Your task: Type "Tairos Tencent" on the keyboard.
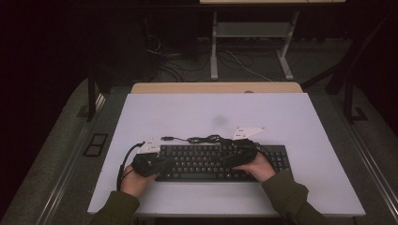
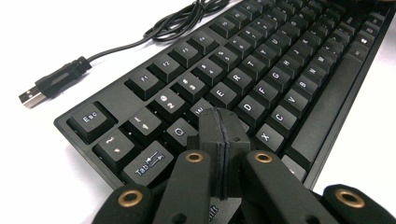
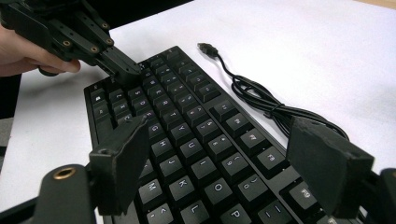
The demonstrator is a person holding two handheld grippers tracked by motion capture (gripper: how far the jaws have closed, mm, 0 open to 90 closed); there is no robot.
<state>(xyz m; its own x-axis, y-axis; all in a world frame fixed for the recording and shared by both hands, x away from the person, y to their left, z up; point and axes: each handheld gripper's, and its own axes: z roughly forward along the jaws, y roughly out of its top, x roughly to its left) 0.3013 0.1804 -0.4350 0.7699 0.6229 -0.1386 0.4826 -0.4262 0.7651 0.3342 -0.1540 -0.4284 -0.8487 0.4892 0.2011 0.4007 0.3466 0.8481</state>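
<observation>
White table (image 1: 197, 112), black keyboard (image 1: 211, 161) lying flat near its front edge, in front of the person. Keyboard cable (image 1: 202, 139) coiled loose on the table just behind it, USB plug (image 2: 32, 96) lying free off the Esc corner. Left gripper (image 2: 223, 135): jaws clenched together, nothing between them, tip down on the keys around Q/W/A. Right gripper (image 3: 224, 163): jaws spread wide, released, hovering over the U/I/O keys, gripping nothing.
</observation>
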